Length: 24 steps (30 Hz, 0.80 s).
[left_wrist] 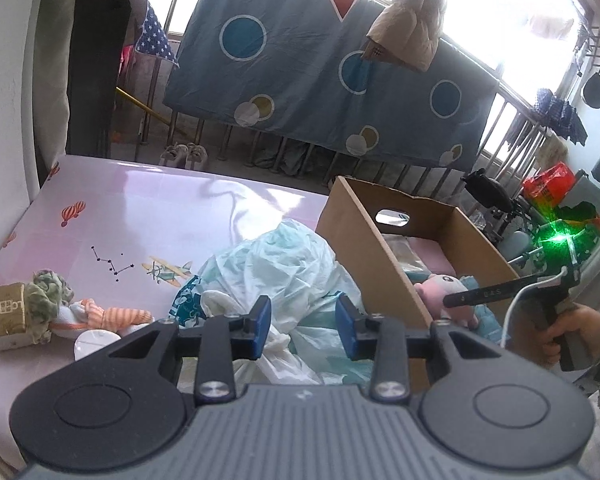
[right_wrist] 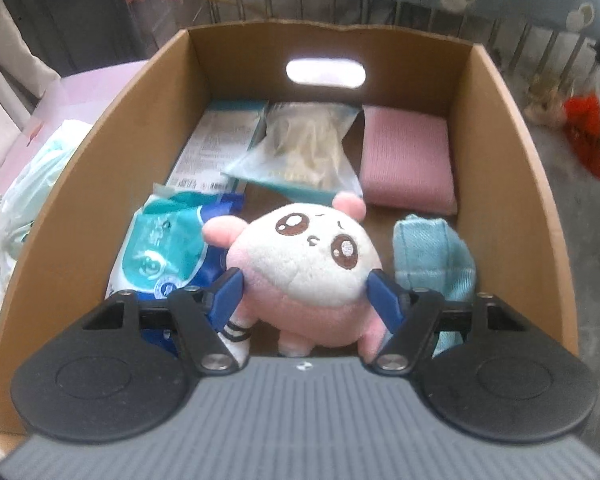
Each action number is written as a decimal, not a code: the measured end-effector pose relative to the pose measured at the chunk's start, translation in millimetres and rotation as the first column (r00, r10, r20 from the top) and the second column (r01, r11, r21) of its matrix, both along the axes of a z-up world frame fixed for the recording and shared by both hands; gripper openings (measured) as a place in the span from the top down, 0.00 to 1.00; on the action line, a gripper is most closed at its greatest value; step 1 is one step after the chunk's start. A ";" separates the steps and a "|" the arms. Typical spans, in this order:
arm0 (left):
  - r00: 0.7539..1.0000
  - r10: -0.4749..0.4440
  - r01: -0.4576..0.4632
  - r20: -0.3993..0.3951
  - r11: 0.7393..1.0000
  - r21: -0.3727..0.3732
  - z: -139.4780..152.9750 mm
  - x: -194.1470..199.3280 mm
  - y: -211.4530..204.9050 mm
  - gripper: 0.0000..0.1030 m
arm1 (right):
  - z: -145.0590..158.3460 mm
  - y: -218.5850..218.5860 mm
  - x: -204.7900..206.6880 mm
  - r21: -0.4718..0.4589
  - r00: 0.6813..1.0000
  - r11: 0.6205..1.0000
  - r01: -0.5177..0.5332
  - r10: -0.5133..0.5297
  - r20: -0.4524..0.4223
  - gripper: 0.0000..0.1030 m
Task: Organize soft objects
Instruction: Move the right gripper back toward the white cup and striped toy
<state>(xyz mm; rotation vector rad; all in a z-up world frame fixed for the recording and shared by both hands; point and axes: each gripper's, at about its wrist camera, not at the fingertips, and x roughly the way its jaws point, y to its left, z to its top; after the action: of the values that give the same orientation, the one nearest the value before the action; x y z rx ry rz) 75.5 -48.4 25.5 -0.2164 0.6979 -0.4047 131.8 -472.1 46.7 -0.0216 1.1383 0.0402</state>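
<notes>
A pink and white plush toy [right_wrist: 300, 256] sits between the blue pads of my right gripper [right_wrist: 306, 296], which is shut on its body just above the floor of the cardboard box [right_wrist: 512, 160]. The left wrist view shows the same plush toy [left_wrist: 436, 286] inside the box [left_wrist: 364, 240], with a person's hand [left_wrist: 560, 332] holding the right gripper. My left gripper [left_wrist: 304, 330] is open over a crumpled white and teal plastic bag [left_wrist: 284, 264] beside the box, with nothing pressed between its pads.
The box holds a wet wipes pack [right_wrist: 168, 248], a folded pink cloth [right_wrist: 406, 160], a light blue towel [right_wrist: 432, 252] and a clear bag [right_wrist: 308, 148]. On the pink table to the left lie an orange striped soft item [left_wrist: 116, 316], a green cloth [left_wrist: 48, 292] and a tissue pack [left_wrist: 8, 312].
</notes>
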 end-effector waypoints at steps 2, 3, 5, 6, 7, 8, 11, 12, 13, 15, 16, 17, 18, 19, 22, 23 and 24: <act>1.000 -0.004 0.004 0.001 1.000 0.002 0.0 -1.6 -1.0 0.64 | 1.1 -0.7 -1.7 0.023 1.000 1.000 -0.005 0.005 0.024 0.33; 1.000 -0.005 0.005 0.002 1.000 0.002 0.5 -2.3 -1.7 0.64 | 2.5 -2.6 -1.9 0.029 1.000 1.000 0.000 -0.001 0.015 0.33; 1.000 -0.008 0.008 0.006 1.000 0.004 0.2 -3.7 -1.6 0.64 | 7.0 -8.6 -3.0 0.054 1.000 0.998 0.024 -0.024 -0.001 0.33; 1.000 -0.007 0.007 0.009 1.000 0.006 0.4 -4.2 -1.5 0.64 | 10.8 -12.9 -3.8 0.069 0.999 0.997 0.041 -0.041 -0.002 0.32; 1.000 -0.005 0.005 0.013 1.000 0.009 0.2 -4.9 -1.2 0.64 | 15.9 -17.8 -5.5 0.083 0.998 0.995 0.061 -0.061 -0.001 0.30; 1.000 -0.003 0.003 0.016 1.000 0.013 0.0 -5.7 -0.8 0.64 | 19.5 -21.1 -8.2 0.090 0.997 0.993 0.080 -0.081 0.000 0.29; 1.000 0.003 -0.003 0.021 1.000 0.025 -1.3 -8.0 1.6 0.63 | 27.2 -37.3 -14.9 0.126 0.982 0.974 0.188 -0.185 -0.035 0.23; 1.000 0.004 -0.005 0.021 1.000 0.029 -2.0 -8.4 3.4 0.63 | 27.0 -43.3 -16.9 0.145 0.972 0.962 0.232 -0.226 -0.058 0.22; 1.000 0.006 -0.007 0.020 0.999 0.032 -2.9 -9.3 4.8 0.62 | 25.6 -49.2 -18.9 0.168 0.961 0.947 0.275 -0.264 -0.086 0.22; 1.000 0.012 -0.012 0.015 0.999 0.041 -5.2 -11.3 8.5 0.61 | 21.6 -57.9 -20.5 0.232 0.943 0.916 0.329 -0.305 -0.133 0.22; 1.000 0.015 -0.016 0.012 0.999 0.044 -6.0 -11.9 10.8 0.61 | 19.3 -59.5 -21.2 0.251 0.935 0.903 0.348 -0.318 -0.154 0.21; 1.000 0.019 -0.020 0.011 0.999 0.048 -6.9 -12.7 13.4 0.61 | 16.4 -58.5 -21.5 0.252 0.927 0.895 0.368 -0.332 -0.174 0.20; 1.000 0.025 -0.025 0.009 0.998 0.052 -7.8 -13.8 16.0 0.61 | 13.4 -57.4 -21.3 0.247 0.921 0.891 0.380 -0.340 -0.192 0.20; 0.999 0.031 -0.031 0.009 0.998 0.056 -8.4 -15.0 18.6 0.61 | 10.8 -55.9 -21.0 0.242 0.917 0.890 0.387 -0.343 -0.204 0.20; 0.999 0.048 -0.049 0.016 0.996 0.072 -9.0 -19.1 26.9 0.61 | 7.2 -50.4 -19.8 0.236 0.911 0.886 0.398 -0.352 -0.214 0.20; 0.998 0.055 -0.057 0.022 0.995 0.083 -9.2 -21.2 29.6 0.61 | 7.8 -49.4 -19.6 0.243 0.910 0.883 0.402 -0.356 -0.212 0.20; 0.998 0.061 -0.063 0.027 0.994 0.093 -9.2 -22.9 32.0 0.60 | 9.0 -50.3 -18.3 0.248 0.909 0.879 0.407 -0.363 -0.205 0.20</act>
<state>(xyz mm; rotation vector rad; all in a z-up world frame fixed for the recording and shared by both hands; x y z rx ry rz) 52.7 -16.4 16.2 -0.1436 0.6829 -0.3142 113.5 -522.4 55.7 0.4757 1.2635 -0.1532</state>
